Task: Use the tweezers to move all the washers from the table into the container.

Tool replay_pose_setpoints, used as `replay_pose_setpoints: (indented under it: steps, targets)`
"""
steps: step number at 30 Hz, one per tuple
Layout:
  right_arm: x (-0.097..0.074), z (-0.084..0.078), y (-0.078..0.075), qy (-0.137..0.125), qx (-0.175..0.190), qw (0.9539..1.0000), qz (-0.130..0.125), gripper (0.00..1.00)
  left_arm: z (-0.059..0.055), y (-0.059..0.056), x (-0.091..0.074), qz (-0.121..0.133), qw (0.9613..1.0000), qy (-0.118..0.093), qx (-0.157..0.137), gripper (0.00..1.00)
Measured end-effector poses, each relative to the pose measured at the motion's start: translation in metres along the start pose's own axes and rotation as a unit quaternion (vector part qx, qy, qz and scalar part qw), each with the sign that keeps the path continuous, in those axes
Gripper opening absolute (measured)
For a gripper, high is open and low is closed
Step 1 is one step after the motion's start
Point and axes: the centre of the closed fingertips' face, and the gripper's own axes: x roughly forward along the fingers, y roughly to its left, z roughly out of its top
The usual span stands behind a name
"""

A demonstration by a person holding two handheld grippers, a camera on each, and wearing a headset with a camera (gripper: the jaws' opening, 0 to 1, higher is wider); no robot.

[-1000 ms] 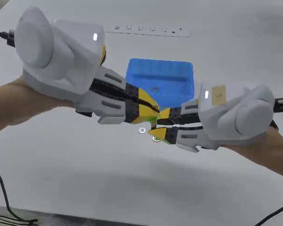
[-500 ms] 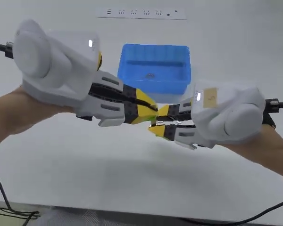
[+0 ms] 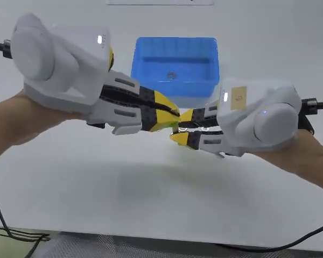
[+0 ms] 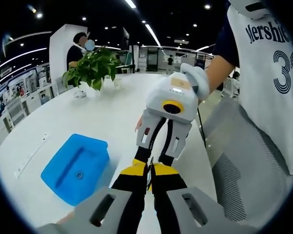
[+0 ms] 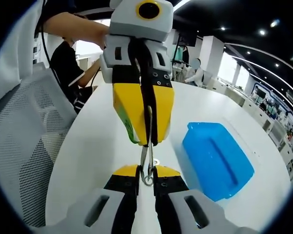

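Blue plastic container (image 3: 151,91), steel tweezers (image 5: 145,163) (thin)

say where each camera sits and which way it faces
head view: on the headset, looking forward and down at the left gripper and right gripper tip to tip before the blue container; both forearms show.
left gripper view: on the left gripper, looking along its jaws at the right gripper, container at left; the person's jersey shows.
right gripper view: on the right gripper, looking at the left gripper, tweezers between them; an arm shows.
shared: gripper views face each other; all catch the container.
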Motion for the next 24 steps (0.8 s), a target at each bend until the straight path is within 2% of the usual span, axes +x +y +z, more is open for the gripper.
replay_pose_setpoints:
  steps: [7, 24]
  targets:
    - [0.0038, -0.0057, 0.0002, 0.006, 0.005, 1.0000, 0.002, 0.12, -0.0063, 0.0006, 0.0037, -0.007, 1.0000, 0.003, -0.006, 0.07]
    - [0.0055, -0.0056, -0.0008, 0.004, 0.023, 0.9997, 0.006, 0.10, -0.0052, 0.0024, 0.0020, -0.013, 0.9998, 0.002, -0.018, 0.07]
